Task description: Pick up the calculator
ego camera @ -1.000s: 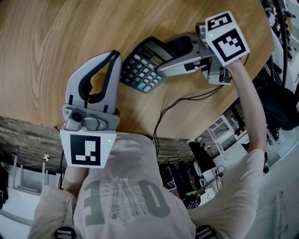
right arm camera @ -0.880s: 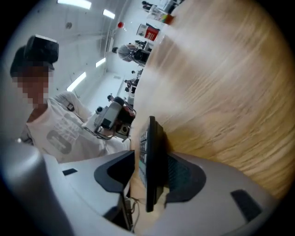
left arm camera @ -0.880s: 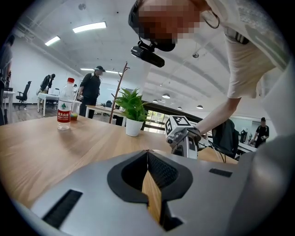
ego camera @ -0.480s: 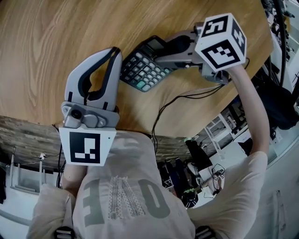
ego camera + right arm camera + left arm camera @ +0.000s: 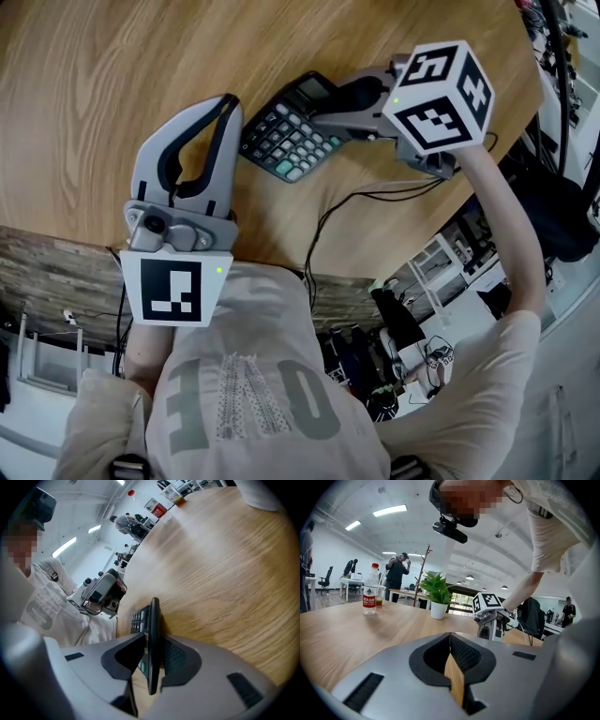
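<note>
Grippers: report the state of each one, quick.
Left gripper: shut, holding nothing.
Right gripper: jaws closing on the calculator, already gripping its edge.

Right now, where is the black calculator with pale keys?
In the head view the black calculator is over the wooden table, its display end between the closing jaws of the right gripper, just right of the left gripper.
</note>
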